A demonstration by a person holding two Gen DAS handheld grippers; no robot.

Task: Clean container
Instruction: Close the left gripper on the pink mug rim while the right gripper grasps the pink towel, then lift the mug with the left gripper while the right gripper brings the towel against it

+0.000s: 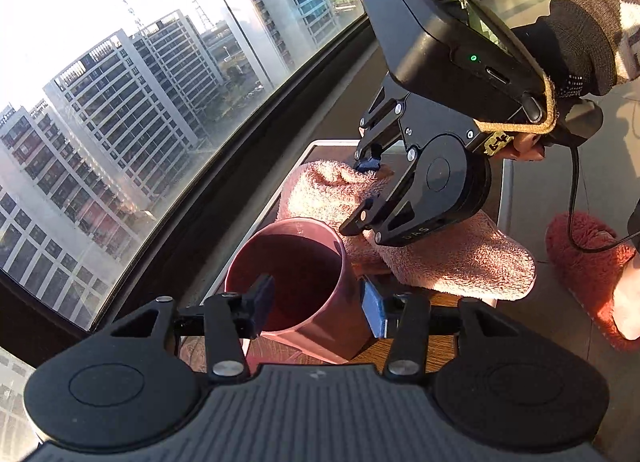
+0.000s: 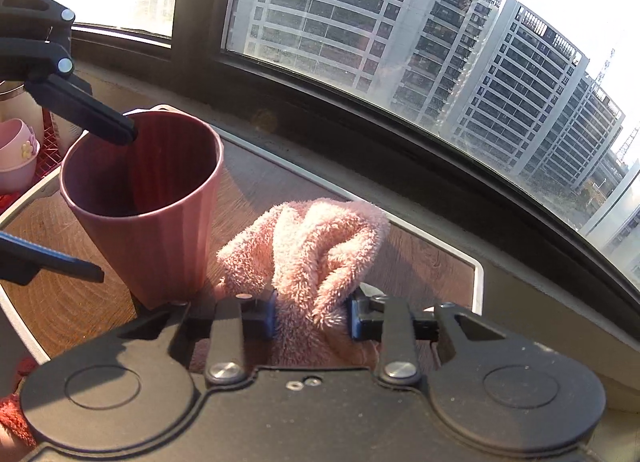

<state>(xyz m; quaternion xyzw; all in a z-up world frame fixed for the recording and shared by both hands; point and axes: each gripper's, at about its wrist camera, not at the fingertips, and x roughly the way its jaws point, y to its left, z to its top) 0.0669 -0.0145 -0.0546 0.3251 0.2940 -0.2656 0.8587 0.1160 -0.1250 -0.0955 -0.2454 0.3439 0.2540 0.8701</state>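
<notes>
The left gripper (image 1: 318,308) had its jaws set about the near wall of the pink cup (image 1: 304,274): one blue pad sat inside the rim, the other outside against the wall. Whether both pads pressed on the wall could not be told for certain from the left wrist view. In the right wrist view one left finger (image 2: 100,123) reached over the far rim into the cup (image 2: 148,201), while the other stood outside, to the cup's near left, apart from the wall.

The right gripper (image 2: 312,318) had its jaws drawn narrow and clamped on a bunched fold of the fluffy pink towel (image 2: 316,242); pile bulged up between the blue pads. In the left wrist view the same gripper (image 1: 366,191) pointed down into the towel (image 1: 440,258), held by a gloved hand (image 1: 568,53) below a patterned sleeve (image 1: 612,9).

The cup stood upright on a wood-grain tray (image 2: 60,314) with a pale raised rim, and the towel lay just to its right on the same surface. The tray sat next to a dark window sill (image 2: 360,117). Beyond the window glass (image 1: 120,81) stood high-rise buildings (image 2: 320,13) in bright sun. A pink tub (image 2: 16,157) sat at the far left, and a red fuzzy slipper (image 1: 588,266) rested on the floor to the right.
</notes>
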